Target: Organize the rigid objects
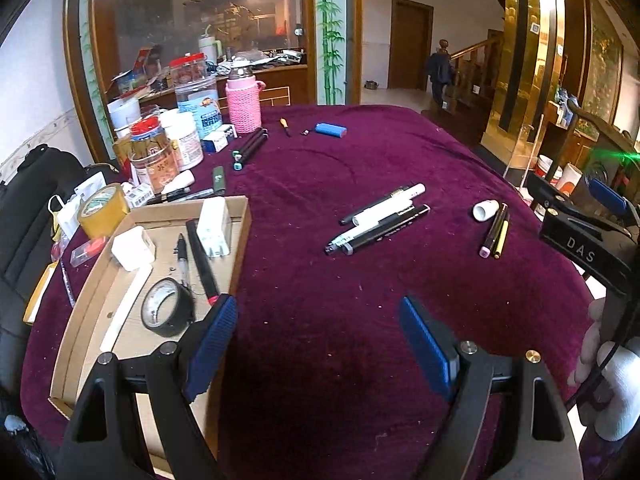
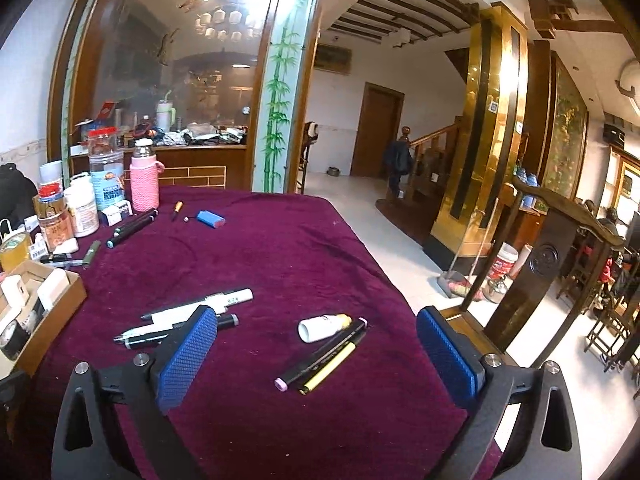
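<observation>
Two grippers hover over a worktop (image 1: 360,152) draped in purple velvet. Left gripper (image 1: 318,344): jaws spread, nothing between the blue pads, poised over bare cloth just beside the right wall of a shallow cardboard tray (image 1: 240,240). Inside the tray lie a roll of black tape (image 1: 166,312), a black pen (image 1: 183,258), a black marker with a red end (image 1: 202,264) and two white chargers (image 1: 214,227). Right gripper (image 2: 316,354): jaws spread wide, empty, above a pink-tipped black pen (image 2: 320,354) and a yellow pen (image 2: 330,368) lying side by side, with a small white cap-like piece (image 2: 322,328) touching their far ends. To the left of that group, a cluster of four black and white markers (image 1: 380,218) rests on the cloth, partly hidden behind the right gripper's left finger in the right wrist view. Farther back lie a blue lighter-like object (image 1: 331,129), a small orange-handled tool (image 1: 285,126) and two black markers (image 1: 250,148), beside jars and a pink knitted bottle (image 1: 243,98).
</observation>
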`<state>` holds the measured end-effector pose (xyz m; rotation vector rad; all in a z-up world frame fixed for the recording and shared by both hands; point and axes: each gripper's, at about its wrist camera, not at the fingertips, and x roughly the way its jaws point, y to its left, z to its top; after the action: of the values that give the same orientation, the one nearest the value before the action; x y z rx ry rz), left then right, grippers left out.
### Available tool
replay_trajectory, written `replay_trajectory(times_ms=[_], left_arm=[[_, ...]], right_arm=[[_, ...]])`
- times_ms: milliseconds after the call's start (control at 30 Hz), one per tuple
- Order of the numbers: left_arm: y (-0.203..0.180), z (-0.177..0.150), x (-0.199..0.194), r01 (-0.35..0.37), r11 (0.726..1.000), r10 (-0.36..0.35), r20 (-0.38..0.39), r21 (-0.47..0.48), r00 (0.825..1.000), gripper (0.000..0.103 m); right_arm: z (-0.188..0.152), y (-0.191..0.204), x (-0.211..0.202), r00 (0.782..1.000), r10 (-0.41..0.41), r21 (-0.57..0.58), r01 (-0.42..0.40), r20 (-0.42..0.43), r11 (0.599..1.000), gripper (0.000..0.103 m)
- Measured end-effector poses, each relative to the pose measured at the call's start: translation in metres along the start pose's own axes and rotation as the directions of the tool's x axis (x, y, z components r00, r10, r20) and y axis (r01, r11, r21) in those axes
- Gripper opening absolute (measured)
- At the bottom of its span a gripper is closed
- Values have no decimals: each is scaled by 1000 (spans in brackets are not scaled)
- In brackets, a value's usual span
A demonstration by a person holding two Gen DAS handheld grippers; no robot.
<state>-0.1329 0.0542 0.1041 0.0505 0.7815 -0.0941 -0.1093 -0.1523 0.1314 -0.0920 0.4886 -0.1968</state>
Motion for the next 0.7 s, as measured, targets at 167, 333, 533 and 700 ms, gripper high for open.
replay_trajectory(times_ms=[167,333,533,700], left_arm=[[-7,0,6,8,1000,-8,-16,8,1000,82],[-15,1,13,18,1000,-17,-34,15,999,82],[-21,2,24,21,999,-20,-53,25,998,82],[-25,15,48,-6,999,9,-48,54,999,82]], right_arm=[[-4,-6,7,1000,4,7,-4,-25,1000,101],[-7,-11,10,999,4,13,-4,-35,1000,101],[-8,-19,15,999,5,24,-4,-43,1000,101],[-11,-25,24,998,7,31,-5,-59,1000,101]])
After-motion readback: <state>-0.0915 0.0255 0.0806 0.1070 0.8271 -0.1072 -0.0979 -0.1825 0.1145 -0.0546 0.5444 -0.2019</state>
